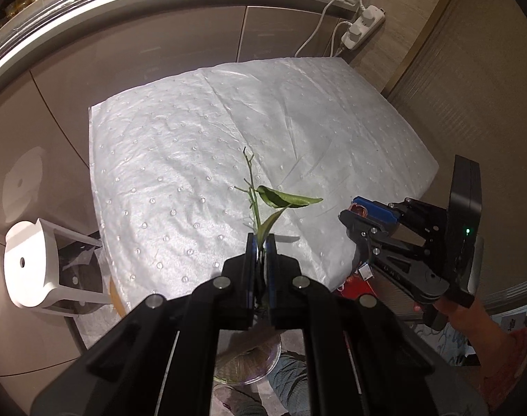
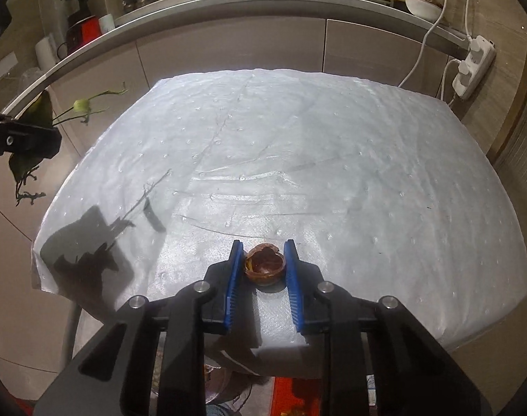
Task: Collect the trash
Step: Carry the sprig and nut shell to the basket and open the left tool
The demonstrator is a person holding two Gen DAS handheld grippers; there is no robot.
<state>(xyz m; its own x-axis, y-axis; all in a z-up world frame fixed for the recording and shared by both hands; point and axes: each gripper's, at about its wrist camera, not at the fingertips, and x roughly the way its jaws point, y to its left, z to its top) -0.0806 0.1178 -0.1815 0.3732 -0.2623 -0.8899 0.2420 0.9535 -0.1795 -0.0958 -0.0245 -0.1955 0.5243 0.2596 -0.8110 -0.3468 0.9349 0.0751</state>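
My left gripper [image 1: 261, 242] is shut on a green plant stem with leaves [image 1: 280, 199] and holds it above the near part of the white dimpled pad [image 1: 194, 131]. In the right wrist view the stem and its bud [image 2: 81, 105] stick out of the left gripper [image 2: 52, 135] at the far left. My right gripper [image 2: 264, 253] is shut on a brown nutshell half [image 2: 265, 267], lifted above the pad's [image 2: 332, 156] near edge. The right gripper [image 1: 351, 220] shows at the right in the left wrist view.
A white stool [image 1: 31, 263] stands left of the table. A clear bin with scraps [image 1: 249, 364] sits below the left gripper. A power strip [image 2: 473, 66] with cables hangs at the back right. The curved kitchen counter [image 2: 228, 3] carries dishes and bottles.
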